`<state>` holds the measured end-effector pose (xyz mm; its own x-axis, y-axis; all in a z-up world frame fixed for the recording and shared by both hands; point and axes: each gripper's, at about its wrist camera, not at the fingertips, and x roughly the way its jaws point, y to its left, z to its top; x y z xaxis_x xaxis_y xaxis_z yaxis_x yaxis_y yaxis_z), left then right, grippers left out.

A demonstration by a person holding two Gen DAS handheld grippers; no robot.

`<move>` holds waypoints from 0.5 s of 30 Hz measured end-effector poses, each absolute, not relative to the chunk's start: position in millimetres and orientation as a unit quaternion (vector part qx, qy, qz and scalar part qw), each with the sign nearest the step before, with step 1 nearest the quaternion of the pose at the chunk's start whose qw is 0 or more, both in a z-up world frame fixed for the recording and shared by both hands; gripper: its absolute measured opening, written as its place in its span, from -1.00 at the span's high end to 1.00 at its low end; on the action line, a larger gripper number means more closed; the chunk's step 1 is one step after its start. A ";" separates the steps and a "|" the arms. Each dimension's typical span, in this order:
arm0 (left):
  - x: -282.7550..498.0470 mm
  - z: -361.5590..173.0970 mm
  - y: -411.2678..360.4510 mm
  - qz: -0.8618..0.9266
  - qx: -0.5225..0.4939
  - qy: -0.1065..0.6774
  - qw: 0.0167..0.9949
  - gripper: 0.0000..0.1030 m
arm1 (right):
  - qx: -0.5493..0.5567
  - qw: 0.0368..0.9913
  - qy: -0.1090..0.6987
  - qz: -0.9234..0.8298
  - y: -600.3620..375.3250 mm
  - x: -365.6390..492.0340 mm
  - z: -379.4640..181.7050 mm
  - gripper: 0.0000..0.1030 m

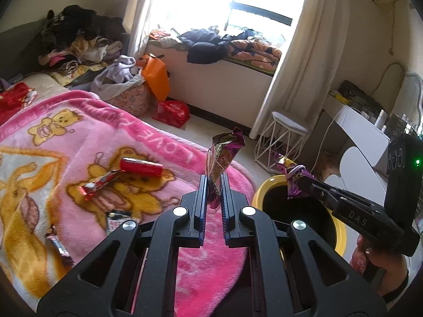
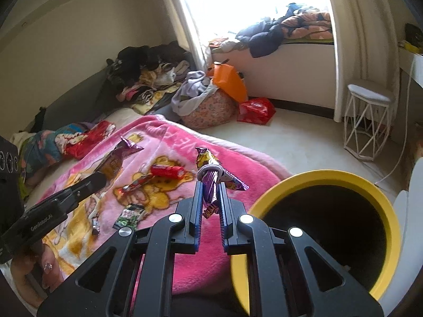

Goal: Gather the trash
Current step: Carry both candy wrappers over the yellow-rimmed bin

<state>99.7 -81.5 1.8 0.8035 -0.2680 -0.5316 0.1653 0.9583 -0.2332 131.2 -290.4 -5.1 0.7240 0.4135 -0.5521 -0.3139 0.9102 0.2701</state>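
My left gripper [image 1: 214,182] is shut on a purple-and-gold snack bag [image 1: 223,155], held upright above the edge of the pink blanket [image 1: 92,137]. My right gripper [image 2: 210,187] is shut on a purple-and-yellow wrapper [image 2: 211,169], held beside the yellow-rimmed bin [image 2: 327,182]; in the left wrist view it [image 1: 298,178] hangs over the bin's [image 1: 260,192] rim. More trash lies on the blanket: a red tube [image 1: 141,166], a red-and-white wrapper [image 1: 99,183], a dark packet [image 2: 129,215] and a small wrapper [image 1: 59,248].
The bin stands on the floor at the bed's right edge. A white wire stool [image 1: 283,140] and a white desk [image 1: 357,129] stand beyond it. A red bag [image 1: 171,112], an orange bag [image 1: 156,76] and a full laundry basket [image 1: 132,95] sit by the window bench.
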 end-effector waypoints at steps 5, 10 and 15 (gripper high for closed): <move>103.2 7.8 -106.9 -0.132 -0.078 0.292 0.944 0.88 | 0.098 0.928 0.315 0.175 -316.2 128.7 -1.7 0.78; 107.3 13.2 -133.8 -0.150 -0.068 0.291 0.942 0.88 | 0.117 0.931 0.311 0.153 -344.1 125.5 5.5 0.78; 112.9 13.7 -161.0 -0.165 -0.060 0.297 0.939 0.88 | 0.119 0.933 0.311 0.137 -371.1 123.1 12.2 0.78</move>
